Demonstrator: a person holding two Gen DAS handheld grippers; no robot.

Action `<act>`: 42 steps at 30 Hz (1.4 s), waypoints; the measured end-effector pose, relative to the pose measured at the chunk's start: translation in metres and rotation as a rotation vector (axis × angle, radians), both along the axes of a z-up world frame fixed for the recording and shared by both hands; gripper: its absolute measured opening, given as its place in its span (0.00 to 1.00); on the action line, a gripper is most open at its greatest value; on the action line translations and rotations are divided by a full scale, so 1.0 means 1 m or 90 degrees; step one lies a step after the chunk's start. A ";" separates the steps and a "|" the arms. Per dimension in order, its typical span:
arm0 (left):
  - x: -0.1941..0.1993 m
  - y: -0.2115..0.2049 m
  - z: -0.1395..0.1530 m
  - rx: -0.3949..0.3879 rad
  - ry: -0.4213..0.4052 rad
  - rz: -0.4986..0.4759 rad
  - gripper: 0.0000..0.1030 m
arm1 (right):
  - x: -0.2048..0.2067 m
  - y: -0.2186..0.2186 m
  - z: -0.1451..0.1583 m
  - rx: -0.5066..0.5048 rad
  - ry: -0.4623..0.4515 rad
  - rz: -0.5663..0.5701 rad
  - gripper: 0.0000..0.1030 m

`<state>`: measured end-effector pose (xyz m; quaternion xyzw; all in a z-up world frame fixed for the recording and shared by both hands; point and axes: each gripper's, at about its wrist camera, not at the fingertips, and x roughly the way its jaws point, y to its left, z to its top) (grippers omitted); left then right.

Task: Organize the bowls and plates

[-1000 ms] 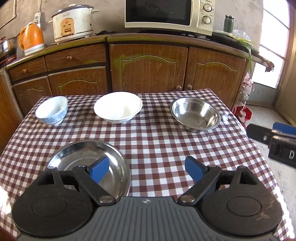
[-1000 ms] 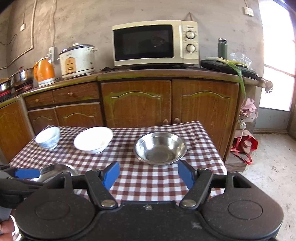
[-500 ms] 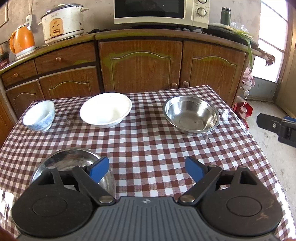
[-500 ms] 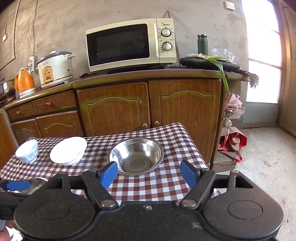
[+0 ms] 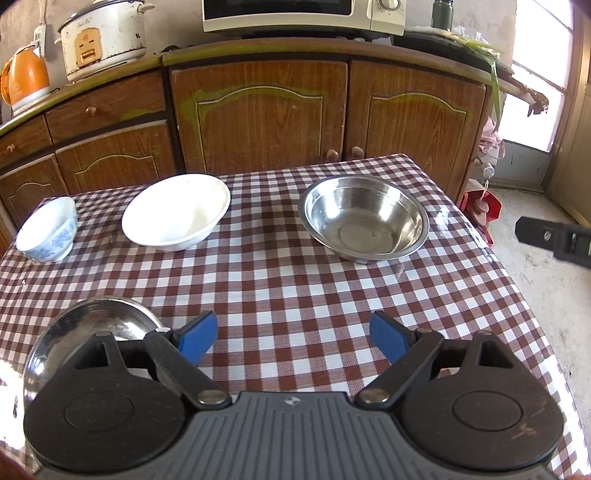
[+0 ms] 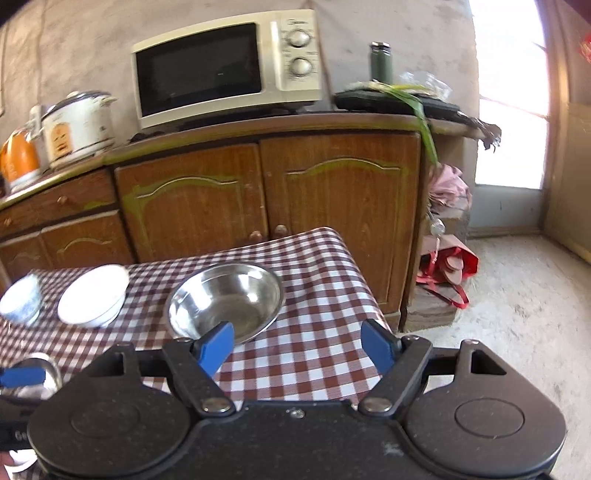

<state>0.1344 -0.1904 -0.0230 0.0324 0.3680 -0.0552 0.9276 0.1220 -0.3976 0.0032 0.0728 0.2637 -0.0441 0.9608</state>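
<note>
steel bowl (image 5: 364, 229) near table edge (image 5: 517, 291), left gripper (image 5: 291, 334) and right gripper (image 6: 297, 341) gaping, empty

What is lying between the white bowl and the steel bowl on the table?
Nothing: in the left wrist view, only bare checkered tablecloth lies between the white bowl and the steel bowl.

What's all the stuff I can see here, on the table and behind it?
Steel bowl: one, silver, table's far right.
White bowl: one, white, far middle.
Small bowl: one, white with blue pattern, far left.
Steel plate: one, silver, near left.
Tablecloth: one, red-and-white check.
Microwave: one, cream, on counter.
Rice cooker: one, white, on counter.
Kettle: one, orange, on counter.
Flask: one, dark green, on counter.
Left claw: black, blue pads, open.
Right claw: black, blue pads, open.
</note>
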 end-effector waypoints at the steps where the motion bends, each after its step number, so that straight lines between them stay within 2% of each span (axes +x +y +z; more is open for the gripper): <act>1: 0.002 -0.001 0.000 0.001 0.000 0.001 0.90 | 0.002 -0.003 0.000 0.007 0.000 -0.004 0.87; 7: 0.018 -0.003 -0.001 -0.001 -0.001 0.017 0.90 | 0.015 -0.010 -0.002 0.022 0.000 -0.002 0.87; 18: 0.062 -0.004 0.003 0.031 -0.027 0.044 0.90 | 0.051 0.010 -0.006 -0.050 0.011 0.073 0.90; 23: 0.081 -0.006 -0.001 0.034 -0.025 0.054 0.90 | 0.074 0.007 -0.010 -0.072 -0.010 0.031 0.92; 26: 0.092 -0.010 -0.005 0.037 -0.025 0.053 0.90 | 0.094 0.006 -0.009 -0.092 0.027 0.027 0.92; 31: 0.108 -0.019 -0.012 0.059 -0.027 0.036 0.90 | 0.121 -0.003 -0.032 -0.028 0.076 0.061 0.92; 36: 0.121 -0.027 -0.021 0.070 -0.019 0.026 0.90 | 0.132 -0.017 -0.044 0.054 0.070 0.067 0.92; 39: 0.129 -0.027 -0.027 0.061 -0.006 0.036 0.90 | 0.137 -0.022 -0.047 0.063 0.062 0.059 0.92; 42: 0.137 -0.026 -0.034 0.068 -0.002 0.048 0.90 | 0.145 -0.026 -0.058 0.090 0.078 0.058 0.92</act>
